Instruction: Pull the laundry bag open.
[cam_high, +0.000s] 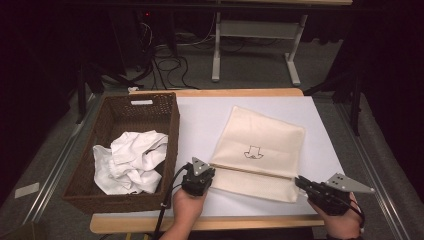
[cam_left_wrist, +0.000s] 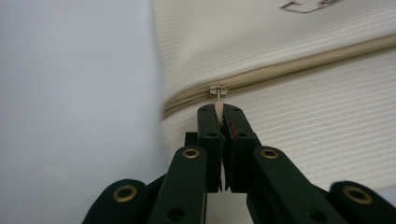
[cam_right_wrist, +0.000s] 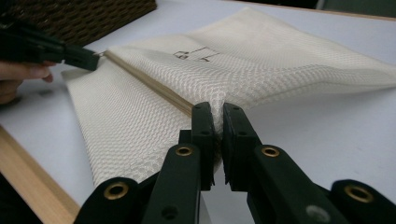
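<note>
A cream mesh bag (cam_high: 260, 150) lies flat on the white table (cam_high: 200, 120), just beside a brown basket (cam_high: 172, 130) with crumpled white cloth (cam_high: 132, 162) inside. The left gripper (cam_left_wrist: 218, 112) is pinched tight on the little zipper pull (cam_left_wrist: 218, 100) at the near left end of the zipper (cam_left_wrist: 299, 63). The right gripper (cam_right_wrist: 217, 114) is pinched tight on the bag's mesh at the other end of the zipper, at the near right corner. It looks like the person is about to unzip the bag. The pull is thin and small, so I think it could slip out from the jaws if the left gripper tugs too fast or at a slant. If the right gripper lets go, the whole bag might just slide along the table and the zipper would stay shut. The soft mesh could also bunch up and get stuck in the zipper.
</note>
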